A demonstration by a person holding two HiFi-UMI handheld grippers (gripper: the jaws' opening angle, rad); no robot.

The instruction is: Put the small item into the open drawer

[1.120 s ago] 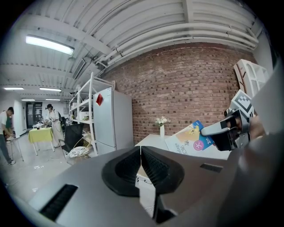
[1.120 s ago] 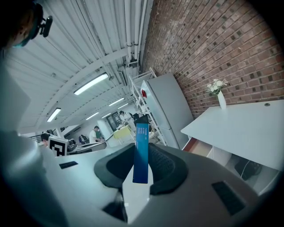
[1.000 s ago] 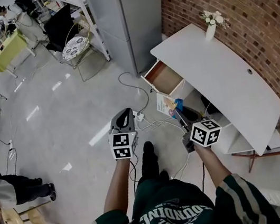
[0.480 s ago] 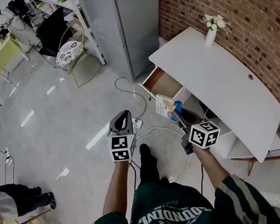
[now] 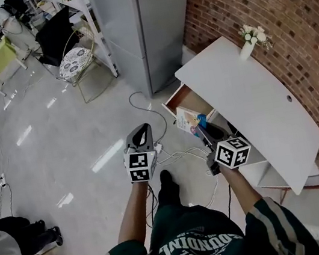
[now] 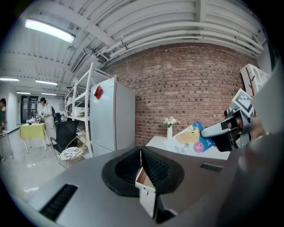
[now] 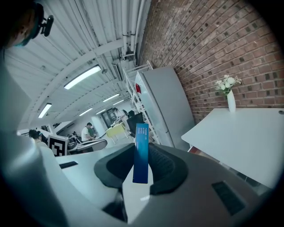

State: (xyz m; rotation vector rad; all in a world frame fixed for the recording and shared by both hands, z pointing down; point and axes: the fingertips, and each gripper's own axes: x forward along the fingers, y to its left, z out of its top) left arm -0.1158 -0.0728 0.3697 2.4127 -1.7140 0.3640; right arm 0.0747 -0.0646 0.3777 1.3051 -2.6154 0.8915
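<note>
Gripped thin flat cardboard box w/ blue edge & cream-and-blue printed face (image 5: 188,121) in right gripper (image 5: 202,134), pads pressed on both faces. Held it on edge, poking out past the tips, in mid-air, not in drawer yet. Faced open white drawer w/ brown wood inside (image 5: 189,95) just ahead of & below right gripper's tips; from head view, saw box's far end overlapping drawer front. Had white curved desk top (image 5: 253,101) running off to right of that gripper, w/ small white vase of pale flowers (image 5: 248,49) at far end by red brick wall (image 5: 285,10). Held left gripper (image 5: 143,130) alongside, apart to left of right gripper, jaws pressed together, nothing betw. them. Had tall grey fridge (image 5: 141,23) well ahead of left gripper.
</note>
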